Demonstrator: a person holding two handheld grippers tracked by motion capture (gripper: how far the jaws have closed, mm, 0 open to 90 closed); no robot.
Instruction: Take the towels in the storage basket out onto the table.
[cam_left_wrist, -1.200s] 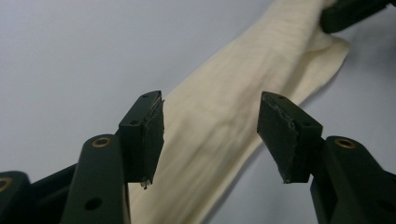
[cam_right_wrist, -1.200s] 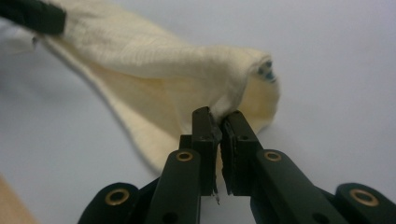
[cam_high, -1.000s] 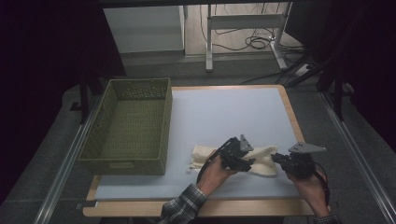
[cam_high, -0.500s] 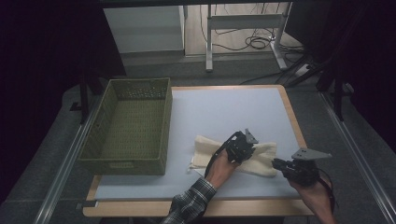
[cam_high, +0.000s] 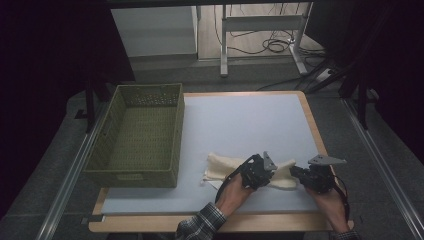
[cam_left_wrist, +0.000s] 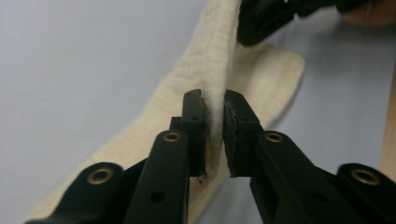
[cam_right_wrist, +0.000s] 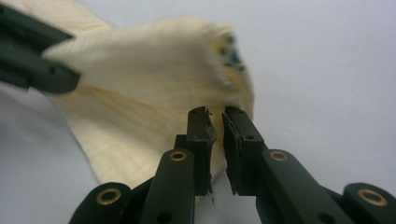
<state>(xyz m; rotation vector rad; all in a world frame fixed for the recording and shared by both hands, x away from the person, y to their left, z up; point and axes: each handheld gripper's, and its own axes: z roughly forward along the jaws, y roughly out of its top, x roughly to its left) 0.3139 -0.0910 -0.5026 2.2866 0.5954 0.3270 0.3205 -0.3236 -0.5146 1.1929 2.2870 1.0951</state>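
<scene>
High view: cream cloth (cam_high: 225, 167), long and narrow, lying crosswise on near part of tabletop (cam_high: 240, 120), right of centre. Left end flat and spread; right end gathered up between two grippers. Left gripper (cam_high: 263, 172) over cloth's middle-to-right stretch, held in hand (cam_high: 235, 192) coming in from bottom edge, plaid sleeve at wrist. Right gripper (cam_high: 296, 173) at cloth's right tip, grey three-cornered plate on top, held in hand (cam_high: 330, 202) near tabletop's front right corner.

Left gripper view: jaws just been easing open a little after closing, pads clamped on thin raised fold of cloth (cam_left_wrist: 212, 60); fold runs up and away to other gripper's black jaw at top edge. Rest of cloth sagging to pale surface below.

Right gripper view: jaws nearly together, pinching cloth's edge (cam_right_wrist: 154, 79); dark printed marks near that corner, too blurred to read. Left gripper's jaw at upper left, biting same cloth.

Around: green woven basket (cam_high: 172, 135) on tabletop's left side, well apart from cloth, nothing seen inside. Pale mat covering most of tabletop, wooden border showing at right and front. Beyond far edge: floor with white frame legs (cam_high: 260, 37) and loose cables (cam_high: 270, 45). Nothing between cloth and basket.
</scene>
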